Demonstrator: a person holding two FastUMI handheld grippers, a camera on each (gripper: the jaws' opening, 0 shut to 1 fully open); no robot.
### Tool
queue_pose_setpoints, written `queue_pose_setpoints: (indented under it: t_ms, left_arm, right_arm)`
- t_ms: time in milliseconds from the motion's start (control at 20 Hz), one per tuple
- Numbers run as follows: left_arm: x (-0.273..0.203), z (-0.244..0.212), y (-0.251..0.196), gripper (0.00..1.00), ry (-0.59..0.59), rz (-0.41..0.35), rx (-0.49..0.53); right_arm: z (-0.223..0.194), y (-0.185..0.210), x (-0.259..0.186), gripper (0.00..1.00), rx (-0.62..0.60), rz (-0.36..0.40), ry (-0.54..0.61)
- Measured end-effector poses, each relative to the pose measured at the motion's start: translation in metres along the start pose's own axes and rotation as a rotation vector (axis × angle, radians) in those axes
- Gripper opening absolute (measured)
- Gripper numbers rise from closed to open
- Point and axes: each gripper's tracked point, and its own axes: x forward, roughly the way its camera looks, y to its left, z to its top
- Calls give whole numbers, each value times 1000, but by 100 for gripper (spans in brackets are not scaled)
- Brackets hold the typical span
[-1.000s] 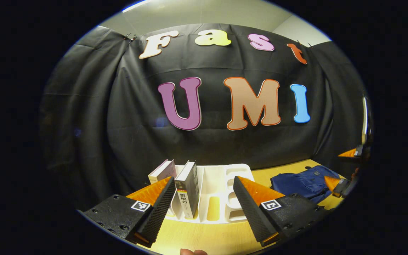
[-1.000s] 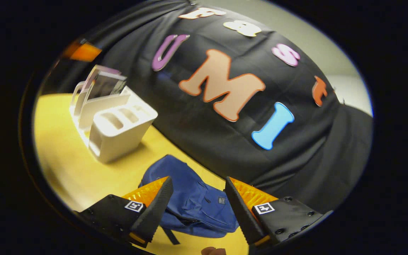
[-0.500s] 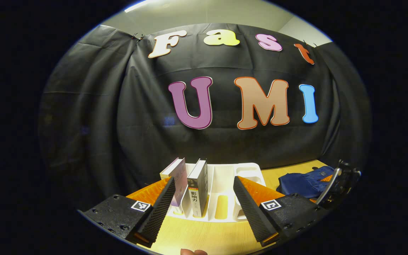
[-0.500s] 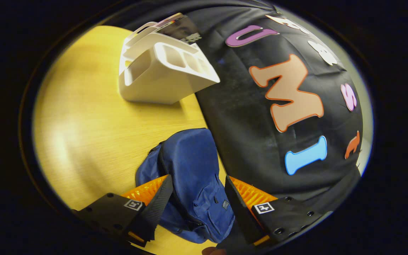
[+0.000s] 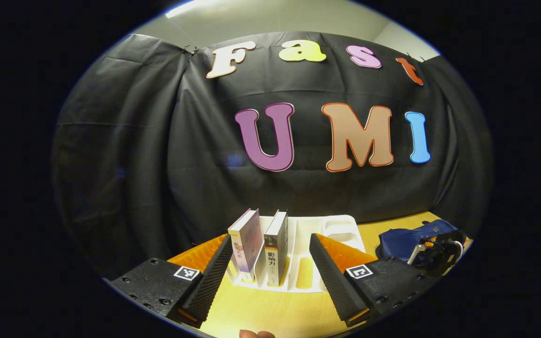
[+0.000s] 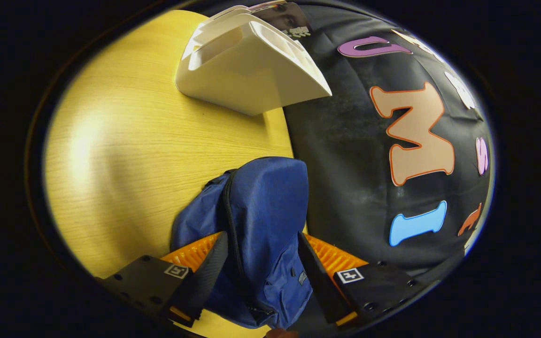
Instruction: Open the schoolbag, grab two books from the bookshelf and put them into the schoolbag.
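Books [image 5: 257,244] stand upright in a white bookshelf [image 5: 334,226] on a yellow wooden table [image 5: 270,312], seen from the left gripper view. The left gripper [image 5: 270,274] hovers low over the near table edge with its jaws spread wide and nothing between them; the two books and the shelf's front lie beyond the gap, not touched. One book with a pale purple cover [image 5: 247,239] leans slightly, and just beside it a dark-spined book [image 5: 277,251] stands straighter; both sit in the shelf's left slots, while the slots to the right hold nothing visible. A blue schoolbag [image 5: 413,237] lies on the table well to the right of the shelf, against the black cloth wall [image 5: 158,155]. Part of the other gripper [image 5: 435,251] shows right over the bag, its state unreadable from here. A fingertip [image 5: 256,334] peeks in at the bottom edge.

In the right gripper view, the right gripper [image 6: 263,274] is tilted down over the schoolbag [image 6: 263,206], jaws open, one finger on each side of the bag's upper part. Whether the fingers touch the fabric cannot be told. The bag's dark zipper line [image 6: 230,211] runs along its left side and looks closed. The bookshelf [image 6: 247,75] sits farther along the table [image 6: 125,155], near the wall.
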Motion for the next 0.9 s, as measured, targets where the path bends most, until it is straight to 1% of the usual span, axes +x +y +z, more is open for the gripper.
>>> queue_pose_setpoints:
  t_ms: [100, 250, 300, 350, 400, 450, 500, 550, 600, 700, 750, 800, 850, 900]
  left_arm:
    - [-3, -3, 4, 97, 7, 10, 3]
    - [-6, 0, 8, 97, 6, 19, -6]
    - [-6, 1, 8, 96, 7, 22, -5]
    - [-8, -1, 10, 96, 8, 23, -3]
    - [-9, 0, 9, 100, 9, 25, 0]
    - [-10, 1, 10, 97, 8, 24, 1]
    - [-11, 3, 9, 97, 6, 25, 3]
    - [-11, 4, 8, 100, 3, 22, 4]
    - [-11, 4, 8, 96, -1, 22, 6]
    - [-11, 3, 9, 96, 8, 20, 8]
    - [-12, 2, 10, 96, 9, 21, 5]
    - [-12, 3, 9, 100, 8, 19, 2]
    - [-13, 2, 9, 97, 7, 19, 2]
    - [-14, 3, 10, 96, 7, 18, 3]
  right_arm:
    - [-2, 4, 7, 87, -29, 16, 8]
    - [5, -1, 15, 87, -33, 7, -5]
    - [5, -2, 18, 89, -24, 7, -7]
    - [5, 0, 21, 92, -12, 26, 2]
    - [4, 1, 24, 95, 3, 35, 10]
    - [5, 2, 26, 86, 19, 48, 8]
    - [6, 3, 27, 77, 24, 56, 9]
    - [7, 4, 28, 68, 18, 63, 6]
    - [8, 7, 27, 59, 18, 74, 5]
    - [2, 17, 29, 41, 12, 103, 35]
    - [2, 20, 31, 22, 13, 113, 48]
    - [1, 20, 31, 19, 20, 109, 57]
    - [2, 21, 30, 18, 39, 110, 62]
    - [0, 22, 33, 17, 36, 103, 69]
